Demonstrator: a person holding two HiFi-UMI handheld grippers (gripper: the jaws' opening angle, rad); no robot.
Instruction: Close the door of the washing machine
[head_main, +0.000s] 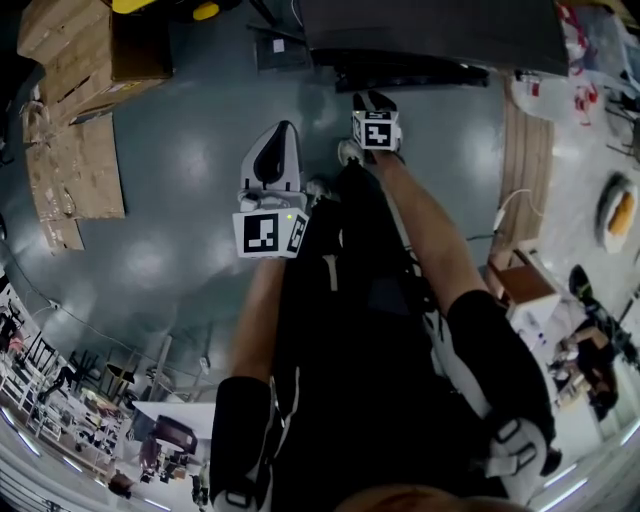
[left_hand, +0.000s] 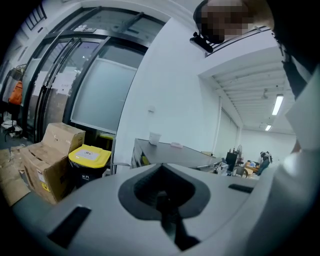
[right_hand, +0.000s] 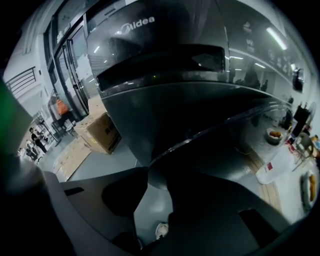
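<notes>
The dark Midea washing machine (right_hand: 165, 75) fills the right gripper view; it also shows along the top edge of the head view as the washing machine (head_main: 430, 35). A curved dark rim (right_hand: 215, 127) crosses its lower front, and I cannot tell whether that is the door's edge. My right gripper (right_hand: 150, 175) points down at the machine's foot, open, with only floor and a shoe in the gap. In the head view the right gripper (head_main: 372, 102) is just short of the machine. My left gripper (head_main: 283, 130) hangs to its left over the floor. The left gripper (left_hand: 162, 175) is shut on nothing and faces away into the room.
Cardboard boxes (head_main: 70, 60) and flattened cardboard (head_main: 75, 170) lie at the left on the grey floor (head_main: 190, 140). A wooden board (head_main: 525, 160) and white bags lie to the right. The left gripper view shows a yellow-lidded bin (left_hand: 90, 156), boxes (left_hand: 47, 160) and a table (left_hand: 175, 155).
</notes>
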